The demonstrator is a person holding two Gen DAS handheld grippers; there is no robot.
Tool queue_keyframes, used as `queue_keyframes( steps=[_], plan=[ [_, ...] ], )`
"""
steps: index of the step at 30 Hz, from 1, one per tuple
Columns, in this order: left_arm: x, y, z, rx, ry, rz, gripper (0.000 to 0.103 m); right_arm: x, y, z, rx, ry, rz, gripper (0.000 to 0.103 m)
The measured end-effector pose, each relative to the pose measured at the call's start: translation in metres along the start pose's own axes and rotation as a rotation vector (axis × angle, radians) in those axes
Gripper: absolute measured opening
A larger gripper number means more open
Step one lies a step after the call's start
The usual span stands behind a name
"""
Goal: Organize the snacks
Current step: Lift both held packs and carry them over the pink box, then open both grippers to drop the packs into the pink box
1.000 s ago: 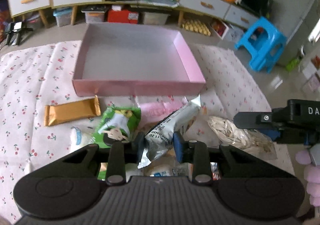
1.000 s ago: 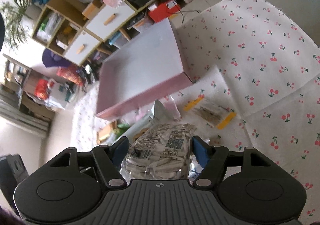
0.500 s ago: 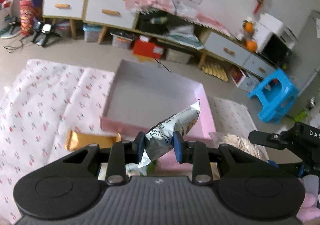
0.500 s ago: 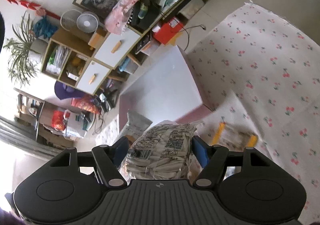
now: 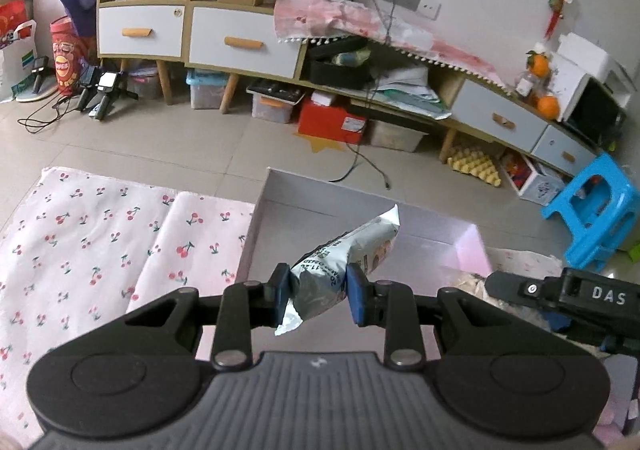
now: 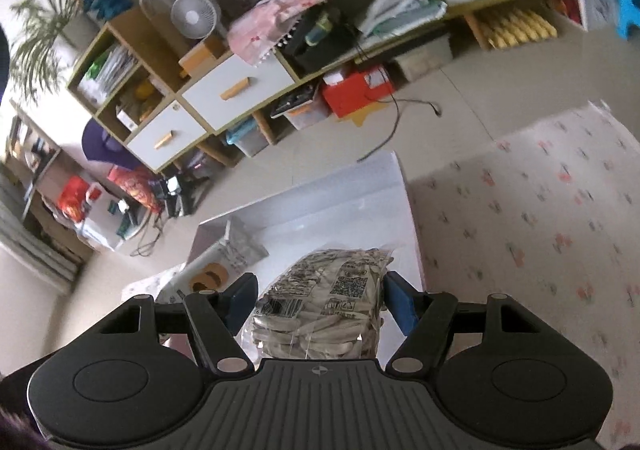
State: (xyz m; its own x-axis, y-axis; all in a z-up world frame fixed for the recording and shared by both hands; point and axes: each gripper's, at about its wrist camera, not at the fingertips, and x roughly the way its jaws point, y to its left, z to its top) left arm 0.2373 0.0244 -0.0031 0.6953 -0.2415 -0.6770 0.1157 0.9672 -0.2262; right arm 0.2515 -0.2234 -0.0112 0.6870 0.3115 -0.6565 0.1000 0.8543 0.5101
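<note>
My left gripper is shut on a silver-white snack pouch and holds it in the air over the near edge of the pink box. My right gripper is shut on a clear bag of pale seeds and holds it above the same box. The silver pouch also shows in the right wrist view, left of the seed bag. The right gripper's body shows at the right edge of the left wrist view. The other snacks are hidden below both grippers.
A cherry-print cloth covers the floor around the box, and it also shows in the right wrist view. A low cabinet with drawers stands behind. A blue stool is at the right. A cable trails behind the box.
Both grippers have lifted their bags off the cloth and moved forward over the pink box. The snacks left on the cloth have dropped out of view.
</note>
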Motion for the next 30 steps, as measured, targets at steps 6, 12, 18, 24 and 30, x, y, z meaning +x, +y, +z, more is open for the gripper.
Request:
queue_keyframes(
  steps=[6, 12, 18, 24, 30],
  plan=[
    [0.019, 0.008, 0.0, -0.011, -0.022, 0.023, 0.027, 0.03, 0.01, 0.009, -0.075, -0.027, -0.021, 0.07],
    [0.025, 0.012, 0.002, -0.005, -0.033, 0.048, 0.028, 0.047, 0.019, 0.006, -0.163, -0.042, -0.059, 0.07],
    [0.024, 0.008, 0.001, 0.058, -0.037, 0.079, 0.029, 0.053, 0.016, -0.003, -0.166, -0.055, -0.067, 0.071],
    [0.016, 0.006, 0.005, 0.088, -0.049, 0.082, 0.057, 0.045, 0.016, -0.002, -0.166, -0.061, -0.054, 0.083],
    [0.008, 0.003, 0.006, 0.097, -0.038, 0.08, 0.076, 0.028, 0.025, -0.003, -0.226, -0.06, -0.078, 0.088]
  ],
)
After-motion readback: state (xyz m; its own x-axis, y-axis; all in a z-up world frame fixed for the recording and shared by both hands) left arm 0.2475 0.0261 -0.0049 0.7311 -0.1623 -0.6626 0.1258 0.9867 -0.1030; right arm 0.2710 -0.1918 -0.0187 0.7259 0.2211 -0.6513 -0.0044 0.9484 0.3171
